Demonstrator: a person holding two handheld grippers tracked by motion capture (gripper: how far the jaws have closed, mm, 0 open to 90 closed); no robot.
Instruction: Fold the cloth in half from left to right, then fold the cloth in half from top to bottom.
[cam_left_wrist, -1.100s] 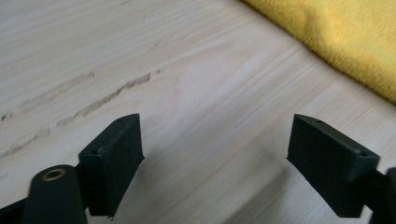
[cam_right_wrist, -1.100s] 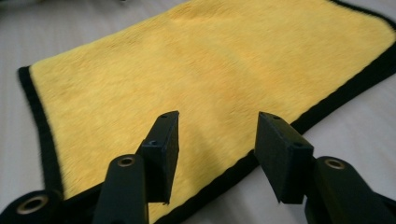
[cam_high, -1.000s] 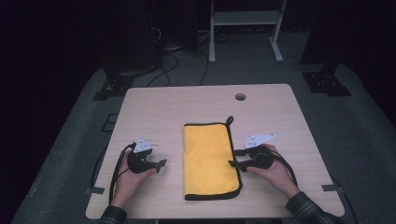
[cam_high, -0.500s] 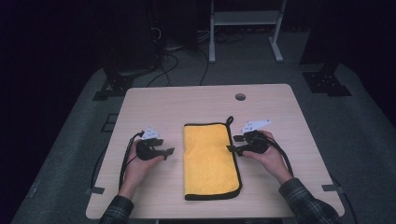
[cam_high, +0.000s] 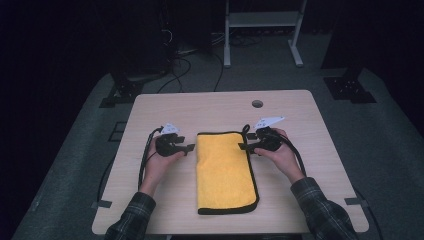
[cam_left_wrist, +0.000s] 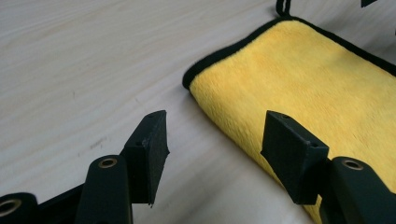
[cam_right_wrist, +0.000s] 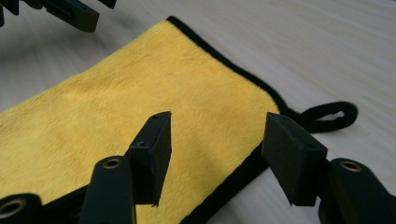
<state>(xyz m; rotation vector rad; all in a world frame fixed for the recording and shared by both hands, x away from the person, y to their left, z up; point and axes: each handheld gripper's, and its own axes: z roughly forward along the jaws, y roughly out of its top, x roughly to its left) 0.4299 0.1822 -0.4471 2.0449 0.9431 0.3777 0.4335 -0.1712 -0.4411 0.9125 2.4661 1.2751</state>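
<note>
Two forearms reach forward. Left tongs (cam_high: 189, 148) have just been closing, right tongs (cam_high: 243, 146) just opening; both point inward, jaws parted and gripping nothing.

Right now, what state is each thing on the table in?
Yellow towel: folded, lying flat, hanging loop at its far corner.
Left tongs: open, closing lately, at the towel's left edge, gripping nothing.
Right tongs: open, widening lately, over the towel's far right corner, gripping nothing.

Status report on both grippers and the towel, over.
Left gripper open, jaws just closing, at towel's left edge. Right gripper open, jaws just opening, over corner by hanging loop. Towel folded flat, nothing obstructing.
</note>
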